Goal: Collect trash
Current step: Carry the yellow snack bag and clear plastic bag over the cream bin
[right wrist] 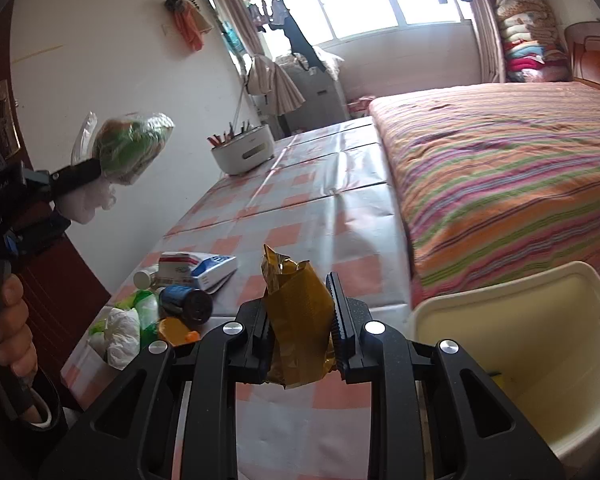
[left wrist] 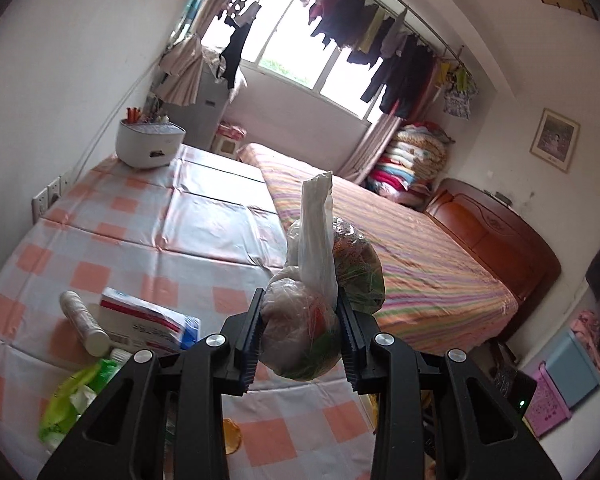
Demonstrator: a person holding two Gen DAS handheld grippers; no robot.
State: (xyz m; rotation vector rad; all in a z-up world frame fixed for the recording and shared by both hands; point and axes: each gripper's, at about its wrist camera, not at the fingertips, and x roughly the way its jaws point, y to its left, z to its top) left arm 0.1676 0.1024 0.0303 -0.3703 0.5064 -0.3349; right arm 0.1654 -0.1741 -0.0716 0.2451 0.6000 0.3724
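Behind us a checked pink-and-white plastic tablecloth (right wrist: 316, 216) shines. Our left gripper (left wrist: 300, 332) clenches a knotted clear plastic bag of scraps (left wrist: 320, 300), lifted above the table. Our right gripper (right wrist: 300, 320) pinches a crinkled golden foil wrapper (right wrist: 300, 316) beside the cream plastic bin (right wrist: 532, 360). We think the slippery film may slide out; the soft bag could tear.

Two matte-black handheld grippers: the left gripper (left wrist: 300, 332) and right gripper (right wrist: 300, 320) share ribbed jaw pads, cut-out linkage arms and round silver screw heads (four on each). A hand (right wrist: 10, 328) shows a dark sleeve with a white cuff.
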